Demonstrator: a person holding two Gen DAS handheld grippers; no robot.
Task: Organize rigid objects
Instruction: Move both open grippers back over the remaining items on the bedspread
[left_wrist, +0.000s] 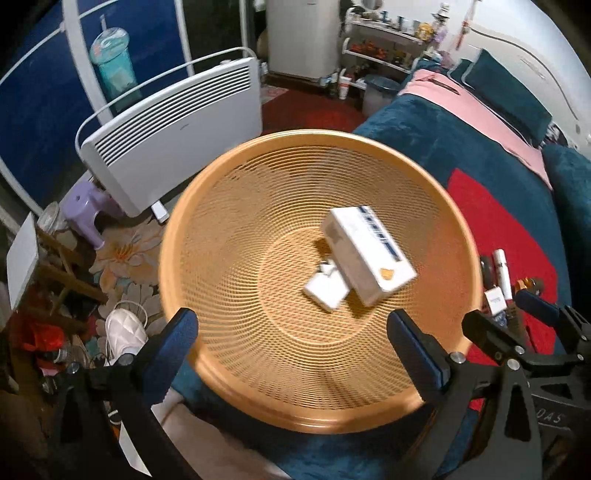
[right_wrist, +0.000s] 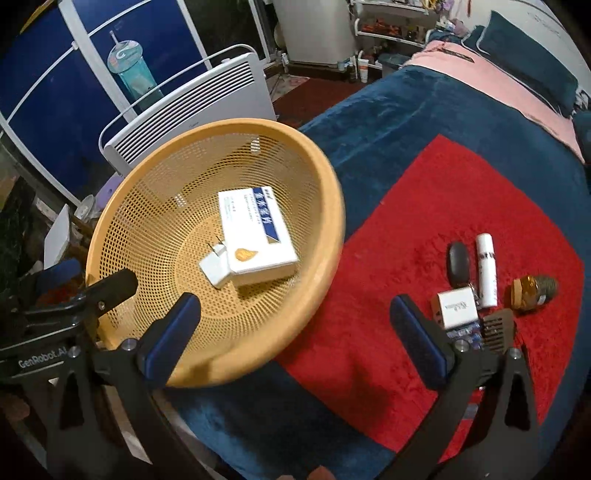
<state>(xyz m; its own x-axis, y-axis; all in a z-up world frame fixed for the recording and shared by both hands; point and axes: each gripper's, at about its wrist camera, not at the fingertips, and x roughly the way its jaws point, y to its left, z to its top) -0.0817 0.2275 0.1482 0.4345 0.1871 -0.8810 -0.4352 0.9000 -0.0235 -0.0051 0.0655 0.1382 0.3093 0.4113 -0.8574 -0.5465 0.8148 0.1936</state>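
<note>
My left gripper (left_wrist: 291, 345) and right gripper (right_wrist: 295, 332), jaws spread and empty, hover near the orange basket (right_wrist: 325, 236); a white box (right_wrist: 255, 236) lies inside, beyond both.

The left wrist view looks steeply down, close, with the orange basket (left_wrist: 321, 280) filling the space ahead of its jaws. The right wrist view sits further right; the basket (right_wrist: 218, 254) lies left of its jaws. Both 2 views share it.
</note>
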